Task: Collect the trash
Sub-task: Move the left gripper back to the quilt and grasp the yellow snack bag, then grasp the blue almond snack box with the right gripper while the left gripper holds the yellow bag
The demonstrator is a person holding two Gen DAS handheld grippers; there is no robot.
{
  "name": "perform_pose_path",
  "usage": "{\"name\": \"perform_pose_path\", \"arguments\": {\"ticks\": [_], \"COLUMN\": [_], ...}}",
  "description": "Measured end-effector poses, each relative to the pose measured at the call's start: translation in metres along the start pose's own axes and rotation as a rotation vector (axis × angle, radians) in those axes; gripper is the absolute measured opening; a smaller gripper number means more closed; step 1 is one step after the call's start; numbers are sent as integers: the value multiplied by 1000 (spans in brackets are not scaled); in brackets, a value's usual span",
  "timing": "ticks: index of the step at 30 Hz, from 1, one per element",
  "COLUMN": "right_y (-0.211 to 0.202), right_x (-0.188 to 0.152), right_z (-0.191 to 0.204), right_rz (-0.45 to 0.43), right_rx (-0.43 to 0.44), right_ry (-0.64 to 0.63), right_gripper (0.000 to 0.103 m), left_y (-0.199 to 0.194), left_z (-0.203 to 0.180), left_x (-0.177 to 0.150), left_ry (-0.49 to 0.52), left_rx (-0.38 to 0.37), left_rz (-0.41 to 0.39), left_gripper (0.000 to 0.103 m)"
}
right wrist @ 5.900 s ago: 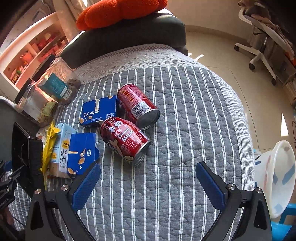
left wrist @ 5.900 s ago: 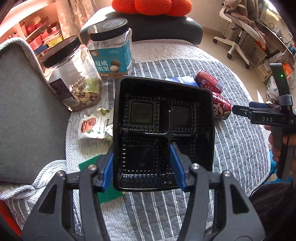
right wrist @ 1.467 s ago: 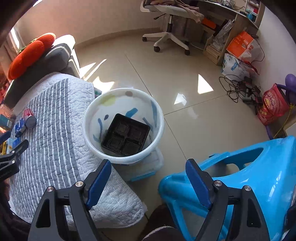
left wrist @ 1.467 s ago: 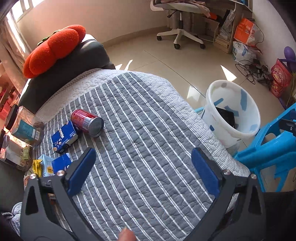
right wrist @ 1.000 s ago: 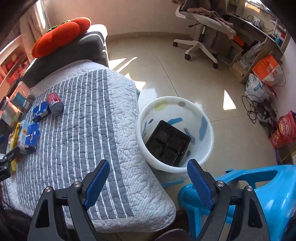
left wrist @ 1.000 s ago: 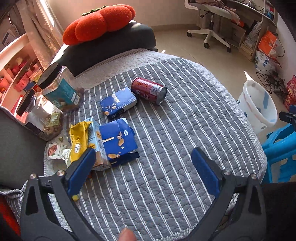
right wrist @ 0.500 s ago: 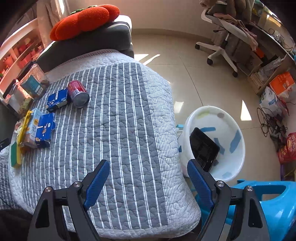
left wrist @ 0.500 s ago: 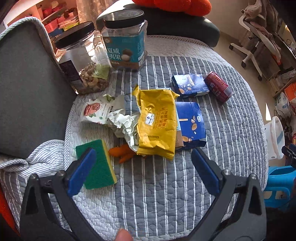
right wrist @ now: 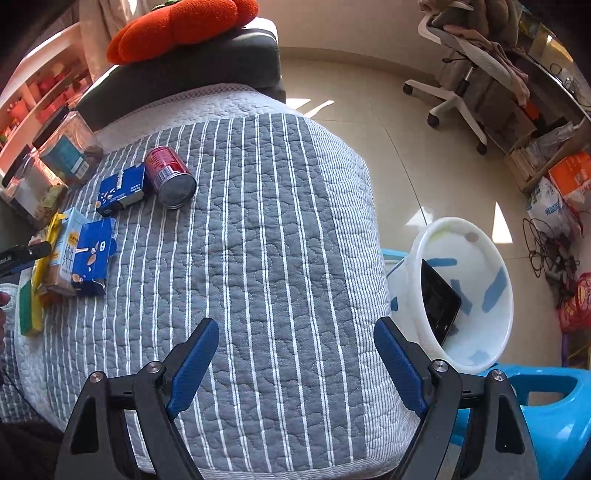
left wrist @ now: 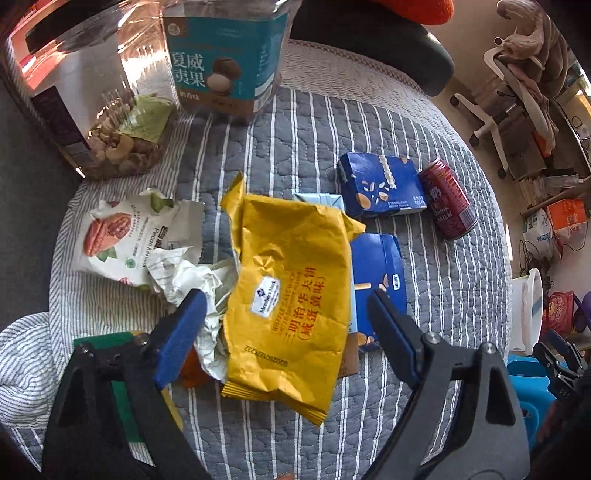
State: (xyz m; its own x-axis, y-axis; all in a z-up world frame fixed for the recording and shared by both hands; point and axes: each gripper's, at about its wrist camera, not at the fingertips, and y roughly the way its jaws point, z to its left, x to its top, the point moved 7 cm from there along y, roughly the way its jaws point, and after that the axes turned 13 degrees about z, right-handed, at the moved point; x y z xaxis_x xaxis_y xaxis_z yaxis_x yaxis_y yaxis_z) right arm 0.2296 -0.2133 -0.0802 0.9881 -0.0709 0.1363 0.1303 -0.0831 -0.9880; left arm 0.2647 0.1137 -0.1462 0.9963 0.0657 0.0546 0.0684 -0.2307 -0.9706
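Lived-in home room. Quilted striped cover (right wrist: pixel 280 229) under the right claw, strewn with snack wrappers; orange plush cushion (right wrist: pixel 181 26) on dark sofa arm beyond. Ahead-right: swivel chair (right wrist: pixel 465 74) draped with clothes, tiled floor (right wrist: pixel 369 92), boxes and cables along the wall.

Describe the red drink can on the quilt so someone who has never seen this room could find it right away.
Start at the grey quilt with white stripes and go to the end where the two clear plastic snack jars stand. Near them a dark blue cardboard snack box lies flat, and the red metal drink can lies on its side right against it. It is the only round metal thing among boxes and wrappers.
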Motion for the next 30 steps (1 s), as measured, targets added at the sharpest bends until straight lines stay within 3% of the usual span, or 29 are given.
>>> {"name": "perform_pose_path", "arguments": {"ticks": [4,6,8,11,15,21,30], "right_y": [4,5,7,11,17,27,68], "right_x": [4,7,10,15,22,37,53], "right_z": [9,13,20,34,61,119,214], "right_rz": [6,8,8,11,17,16,73], "right_rx": [7,8,9,15,32,85,209], "right_ry": [2,0,-3,-11,-33,-86,-159], "right_gripper": [87,87,87,87,87,87,87], "left_y": [1,2,2,-2,-18,-44,-75], "left_z": [2,-1,-2,1,8,14,23], "left_x": [6,6,4,1,-3,-13,-30], "left_ry": [-34,-32,-19,-11,-9,19,65], "left_rx": [-90,-147,-135,-125,-117,-11,9], "left_rz": [4,26,27,19,-18,-74,-141], "left_gripper": [79,59,57,44,43,43,43]}}
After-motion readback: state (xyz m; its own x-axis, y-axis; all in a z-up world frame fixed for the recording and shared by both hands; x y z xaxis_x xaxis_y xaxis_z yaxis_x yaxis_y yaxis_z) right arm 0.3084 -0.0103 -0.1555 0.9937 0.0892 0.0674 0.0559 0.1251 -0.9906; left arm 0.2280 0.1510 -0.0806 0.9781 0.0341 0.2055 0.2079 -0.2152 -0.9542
